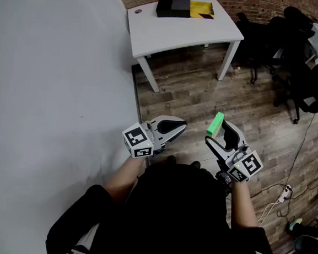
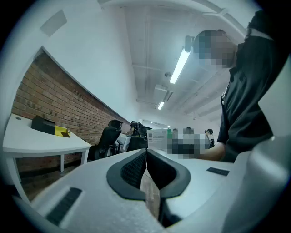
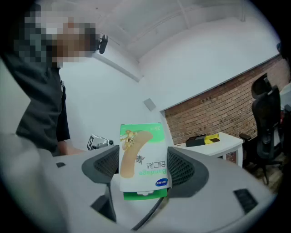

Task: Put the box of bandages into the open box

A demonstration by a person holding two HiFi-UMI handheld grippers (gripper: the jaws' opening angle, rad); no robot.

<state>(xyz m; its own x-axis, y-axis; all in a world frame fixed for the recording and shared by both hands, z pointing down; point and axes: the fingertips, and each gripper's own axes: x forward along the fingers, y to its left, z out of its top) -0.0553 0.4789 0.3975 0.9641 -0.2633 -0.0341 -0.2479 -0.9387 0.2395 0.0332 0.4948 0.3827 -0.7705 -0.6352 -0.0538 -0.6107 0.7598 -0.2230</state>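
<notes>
The right gripper (image 3: 144, 164) grasps a green-and-white cardboard bandage box (image 3: 141, 150), long axis pointing out along the jaws, its "Bandage" print inverted. The left gripper (image 2: 146, 151) is clenched, empty.

green-white bandage box (image 3: 142, 157), black box (image 1: 177, 8) apparently yellow inside.

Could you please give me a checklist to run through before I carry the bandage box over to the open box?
1. Hold on the box of bandages between the jaws of the right gripper: ok.
2. The left gripper shut with nothing in it: ok.
3. The open box lying open on the white table: ok.
4. The open box within reach: not ok, the white table stands well ahead.
5. Free space inside the open box: cannot tell.
</notes>
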